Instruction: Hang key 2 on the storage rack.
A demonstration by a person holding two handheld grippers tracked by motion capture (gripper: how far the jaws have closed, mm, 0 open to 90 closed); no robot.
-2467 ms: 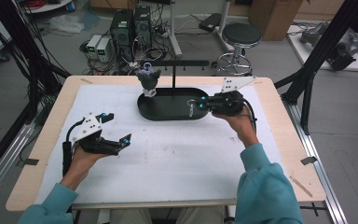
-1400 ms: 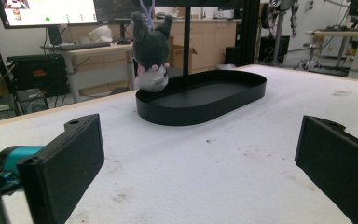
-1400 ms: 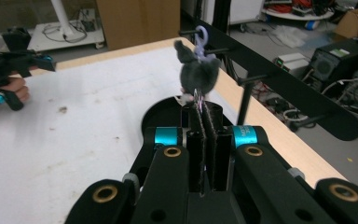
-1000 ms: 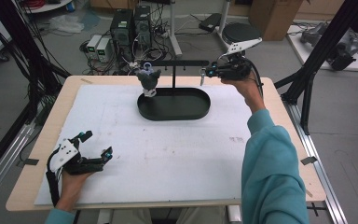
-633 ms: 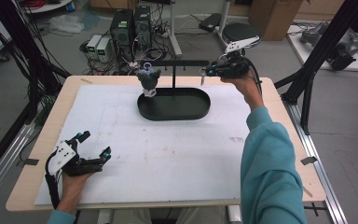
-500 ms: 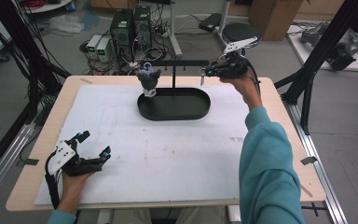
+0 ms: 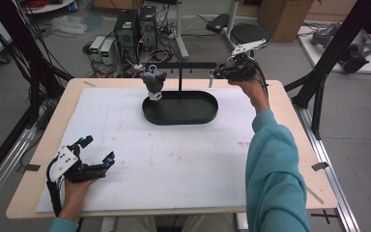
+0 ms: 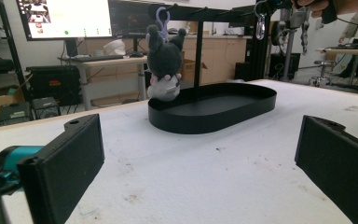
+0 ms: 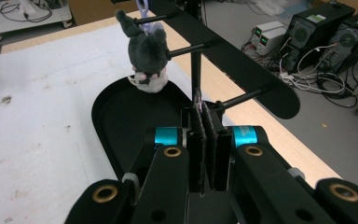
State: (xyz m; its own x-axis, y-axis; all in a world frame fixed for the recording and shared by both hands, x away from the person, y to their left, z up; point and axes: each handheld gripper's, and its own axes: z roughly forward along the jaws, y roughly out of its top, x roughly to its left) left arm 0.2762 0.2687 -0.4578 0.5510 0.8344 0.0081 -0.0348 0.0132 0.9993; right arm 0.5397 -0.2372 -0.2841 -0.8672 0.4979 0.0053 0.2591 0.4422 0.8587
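At the lower left, the left gripper rests on the white table cover, jaws spread wide. Upper centre, a dark grey plush toy hangs from the black rack above the black oval tray. Upper right, the right gripper pinches a small silver keychain clip at the rack's end peg.

right claw raised (clamped), left claw agape

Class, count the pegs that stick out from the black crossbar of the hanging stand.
3: one holds the plush toy, one juts beside the post, one sits at the right tongs. Others may be hidden.
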